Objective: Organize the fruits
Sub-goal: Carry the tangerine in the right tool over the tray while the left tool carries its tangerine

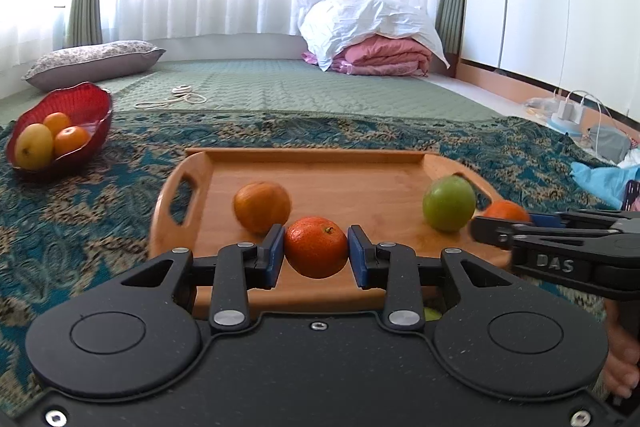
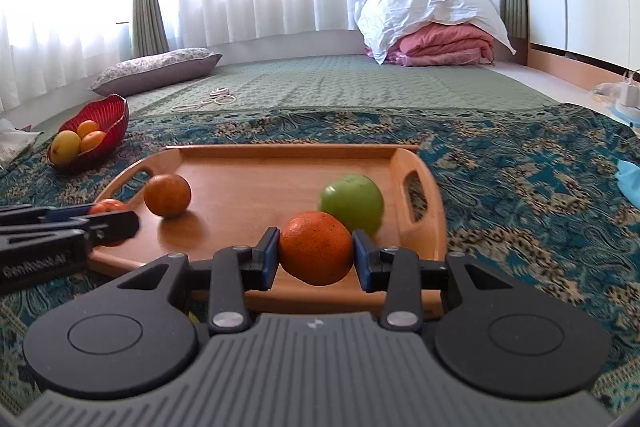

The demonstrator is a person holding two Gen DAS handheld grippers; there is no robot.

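Observation:
My left gripper (image 1: 316, 253) is shut on a small orange tangerine (image 1: 316, 246), held just above the wooden tray (image 1: 320, 157). My right gripper (image 2: 316, 253) is shut on a larger orange (image 2: 316, 247) over the tray's near right part (image 2: 280, 151). On the tray lie one more orange (image 1: 262, 207) (image 2: 167, 195) and a green apple (image 1: 449, 203) (image 2: 352, 203). From the left wrist view the right gripper (image 1: 480, 229) comes in at the right edge, its orange (image 1: 506, 211) partly hidden. The right wrist view has the left gripper (image 2: 120, 223) at its left edge.
A red bowl (image 1: 86, 99) (image 2: 116, 111) with a yellow fruit and two oranges stands far left on the patterned blue rug (image 1: 80, 211). Beyond lie a green mat, a pillow (image 1: 94, 61), a coiled cord (image 1: 182, 95) and folded bedding (image 1: 380, 55). Chargers and cables (image 1: 568, 113) sit at right.

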